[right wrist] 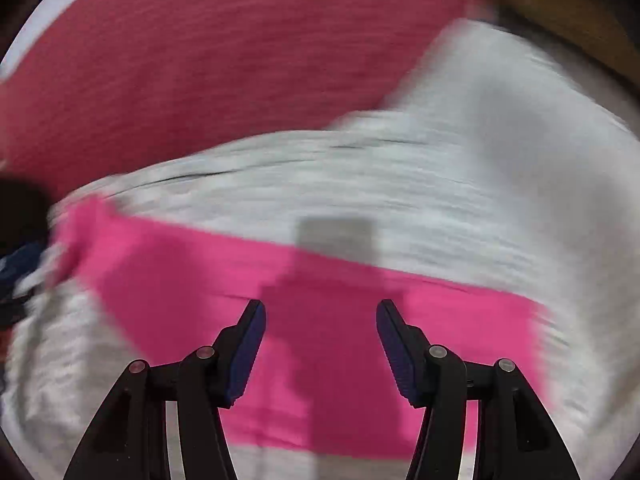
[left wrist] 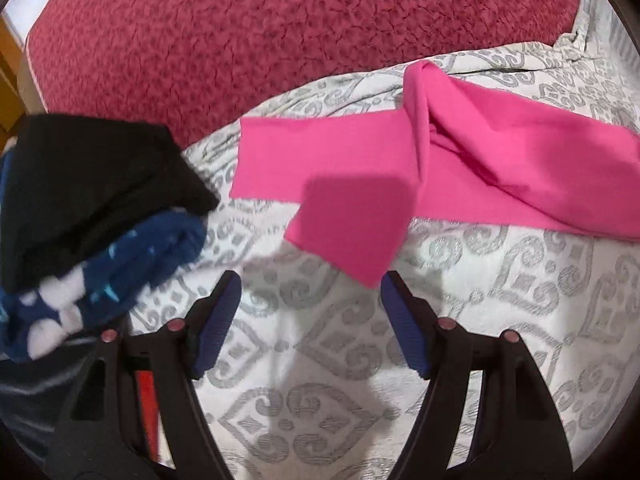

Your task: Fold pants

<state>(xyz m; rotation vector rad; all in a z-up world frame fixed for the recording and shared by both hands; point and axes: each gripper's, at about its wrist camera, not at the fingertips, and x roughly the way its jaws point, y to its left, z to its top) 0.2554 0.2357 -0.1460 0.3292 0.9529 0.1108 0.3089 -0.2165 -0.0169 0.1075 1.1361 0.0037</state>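
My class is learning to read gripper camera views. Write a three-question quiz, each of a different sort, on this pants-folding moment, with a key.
1. True or false: the left gripper is shut on the pink pants.
2. Multiple choice: the black garment lies on top of A) a blue patterned garment, B) the pink pants, C) the dark red blanket.
3. Fill in: in the right wrist view, the right gripper is ____ above the pink pants.

Key
1. False; it is open, and holds nothing.
2. A.
3. Open.
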